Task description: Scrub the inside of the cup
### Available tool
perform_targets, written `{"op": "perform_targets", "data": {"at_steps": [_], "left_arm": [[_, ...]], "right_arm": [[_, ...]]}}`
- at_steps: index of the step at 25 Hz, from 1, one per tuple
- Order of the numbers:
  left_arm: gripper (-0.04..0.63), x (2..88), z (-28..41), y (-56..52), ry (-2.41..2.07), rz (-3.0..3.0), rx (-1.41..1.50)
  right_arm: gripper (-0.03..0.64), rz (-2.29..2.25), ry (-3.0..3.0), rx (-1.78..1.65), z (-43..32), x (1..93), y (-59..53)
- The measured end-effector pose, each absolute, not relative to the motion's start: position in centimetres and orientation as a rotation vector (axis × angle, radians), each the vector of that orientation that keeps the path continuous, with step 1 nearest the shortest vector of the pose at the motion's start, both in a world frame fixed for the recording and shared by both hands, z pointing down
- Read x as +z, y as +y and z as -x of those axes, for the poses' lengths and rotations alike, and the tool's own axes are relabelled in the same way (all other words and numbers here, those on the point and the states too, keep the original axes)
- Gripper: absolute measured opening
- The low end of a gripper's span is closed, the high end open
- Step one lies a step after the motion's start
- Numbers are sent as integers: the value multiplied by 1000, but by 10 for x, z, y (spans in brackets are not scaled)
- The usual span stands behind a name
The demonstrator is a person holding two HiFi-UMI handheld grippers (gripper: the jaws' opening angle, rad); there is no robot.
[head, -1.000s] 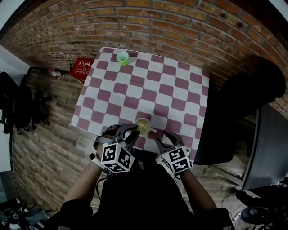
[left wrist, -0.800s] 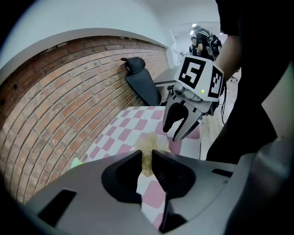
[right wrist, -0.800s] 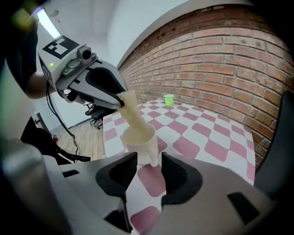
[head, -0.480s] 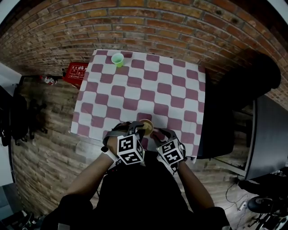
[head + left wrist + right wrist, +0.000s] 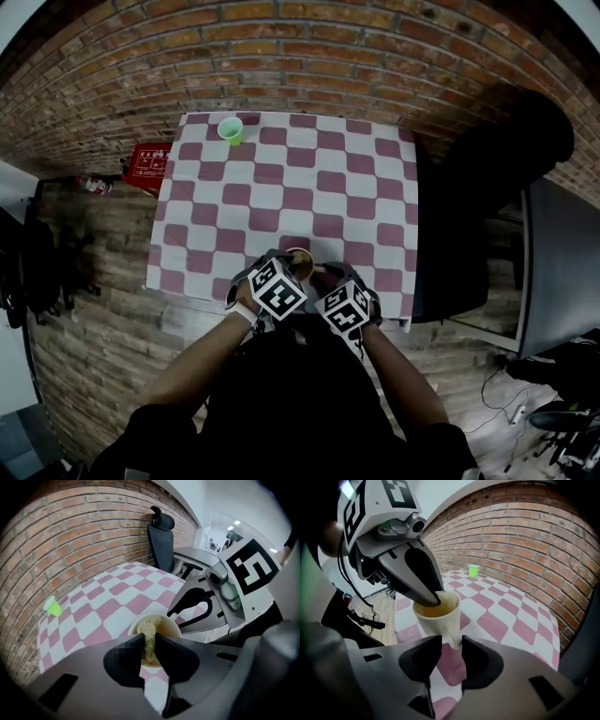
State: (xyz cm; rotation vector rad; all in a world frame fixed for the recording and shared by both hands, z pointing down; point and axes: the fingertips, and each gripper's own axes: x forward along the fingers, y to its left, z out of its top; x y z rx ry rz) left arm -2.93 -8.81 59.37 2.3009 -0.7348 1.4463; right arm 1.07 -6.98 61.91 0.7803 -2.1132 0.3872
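Observation:
A cream cup (image 5: pixel 300 260) stands near the front edge of the checkered table (image 5: pixel 309 178). My left gripper (image 5: pixel 149 651) is shut on a yellow-green scrub sponge (image 5: pixel 149 634), which dips over the rim into the cup (image 5: pixel 169 626). From the right gripper view, its dark fingers (image 5: pixel 419 576) reach down into the cup (image 5: pixel 433 620). My right gripper (image 5: pixel 451 651) has the cup's handle (image 5: pixel 451 638) between its jaws, which are closing; the pads stand close at either side. In the head view both grippers (image 5: pixel 286 267) (image 5: pixel 323 274) meet at the cup.
A small green cup (image 5: pixel 230 129) stands at the table's far left corner, also seen as the green cup (image 5: pixel 473 570). A red box (image 5: pixel 145 165) lies on the floor to the left. A black chair (image 5: pixel 487 169) stands at the table's right side. A brick wall lies beyond.
Both grippers have drawn together at the cream cup. The left one has brought the sponge over and into it; the right one has moved in to the handle.

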Motion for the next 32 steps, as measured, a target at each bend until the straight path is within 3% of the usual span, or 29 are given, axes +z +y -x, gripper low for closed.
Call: {"op": "perform_targets", "data": {"at_steps": [16, 32], "left_arm": [[72, 483, 42, -86, -667, -2206, 606], [72, 591, 27, -88, -702, -2280, 1266]], "right_arm": [[130, -792, -2126, 398, -11, 617, -75], [130, -776, -2113, 394, -9, 619, -75]]}}
